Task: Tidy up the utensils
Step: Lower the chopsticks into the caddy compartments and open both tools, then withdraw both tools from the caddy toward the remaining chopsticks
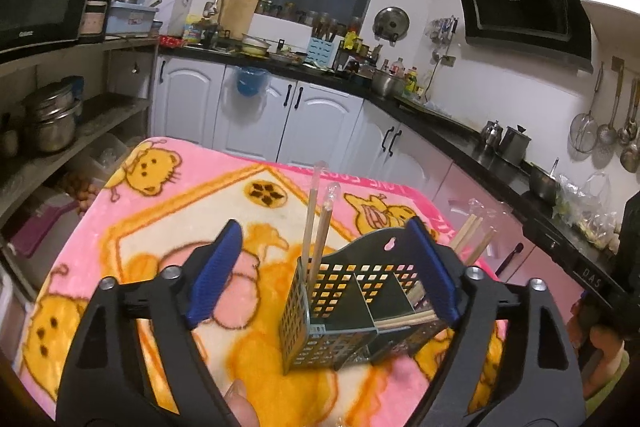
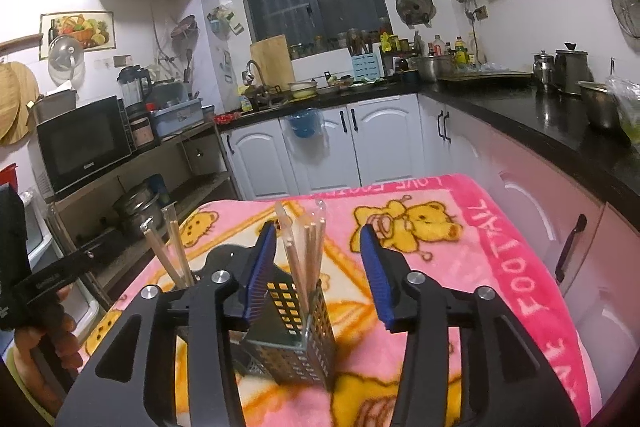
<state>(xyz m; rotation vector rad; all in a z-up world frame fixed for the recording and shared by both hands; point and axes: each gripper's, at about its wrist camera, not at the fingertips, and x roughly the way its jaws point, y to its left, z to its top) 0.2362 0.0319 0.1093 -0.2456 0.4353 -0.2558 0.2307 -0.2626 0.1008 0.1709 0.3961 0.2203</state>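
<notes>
A: As seen from the left wrist, standing upright on the pink blanket (image 1: pixel 160 227), toward 5 o'clock of the view: utensil holder (image 1: pixel 340 291), perforated metal, divided inside.

B: Agreed. From the right wrist, same utensil holder (image 2: pixel 296 311) at 6 o'clock, same pink blanket (image 2: pixel 440 267) under it. And inside?

A: At the 9 o'clock side of the holder, 2 wrapped chopsticks (image 1: pixel 320 239), upright. At the 3 o'clock side, leaning chopsticks (image 1: pixel 472 239), tilted toward 1 o'clock, partly hidden behind a blue pad.

B: From the right wrist, seen as a chopstick bundle (image 2: pixel 308 251), rising toward 12 o'clock out of the near compartment. Now the jaws?

A: Left gripper (image 1: pixel 324 227): spread wide, holding nothing. Holder between the fingers, close against the pad at 3 o'clock, well apart from the pad at 9 o'clock. Touching or not at 3 o'clock, cannot tell.

B: Right gripper (image 2: pixel 318 229): spread about halfway, gripping nothing. Bundle standing between the 2 pads, nearer to the one at 9 o'clock, apart from both.
</notes>
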